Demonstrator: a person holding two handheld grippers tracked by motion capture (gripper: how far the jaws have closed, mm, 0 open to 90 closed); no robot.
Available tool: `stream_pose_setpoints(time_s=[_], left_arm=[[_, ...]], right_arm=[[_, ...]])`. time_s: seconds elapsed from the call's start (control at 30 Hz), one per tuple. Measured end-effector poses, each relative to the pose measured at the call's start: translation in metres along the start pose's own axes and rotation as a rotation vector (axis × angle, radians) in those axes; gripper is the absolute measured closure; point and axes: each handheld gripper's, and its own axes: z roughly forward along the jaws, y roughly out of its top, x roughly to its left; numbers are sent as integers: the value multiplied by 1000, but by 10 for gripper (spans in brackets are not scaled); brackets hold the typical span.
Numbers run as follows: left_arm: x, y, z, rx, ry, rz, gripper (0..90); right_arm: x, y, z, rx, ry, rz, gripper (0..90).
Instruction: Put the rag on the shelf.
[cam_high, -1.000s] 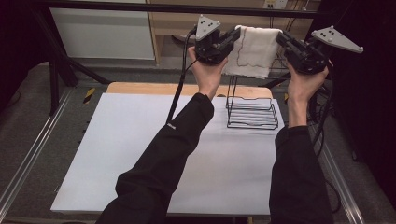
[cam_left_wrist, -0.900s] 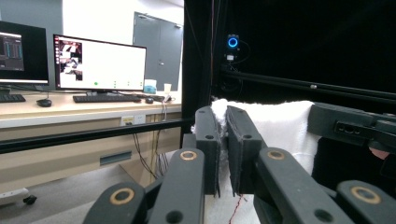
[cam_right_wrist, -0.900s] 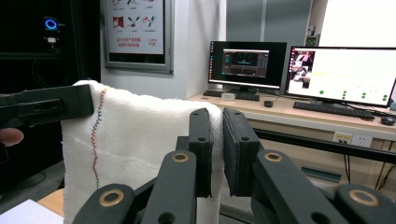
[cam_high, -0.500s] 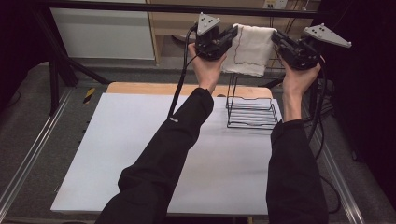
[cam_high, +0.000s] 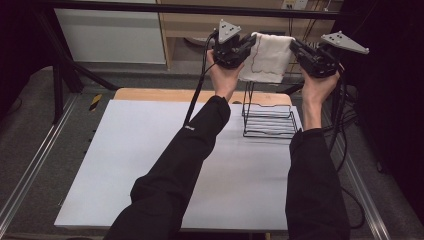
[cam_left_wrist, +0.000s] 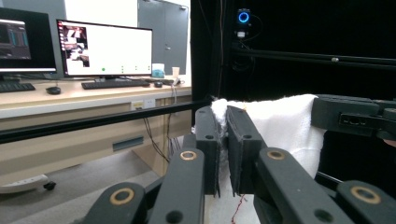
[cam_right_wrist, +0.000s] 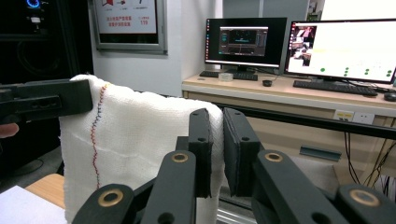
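Left gripper (cam_high: 246, 46) clenched on one top corner of white cloth (cam_high: 267, 59) (red-stitched edge), right gripper (cam_high: 296, 49) clenched on the other; cloth hanging above wire rack (cam_high: 270, 118) near tabletop's far right corner

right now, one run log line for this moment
left claw: shut on cloth | right claw: shut on cloth | cloth: spread above wire rack
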Motion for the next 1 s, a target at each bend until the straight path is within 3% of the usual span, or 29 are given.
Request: stream_pose_setpoints(time_s=[0.67, 1.0], left_arm=[[-33, -31, 21, 66, -76, 0, 834], [-40, -44, 14, 99, -114, 10, 833]], right_arm=[[-29, -23, -29, 54, -60, -14, 824], [-31, -35, -44, 70, -58, -14, 823]])
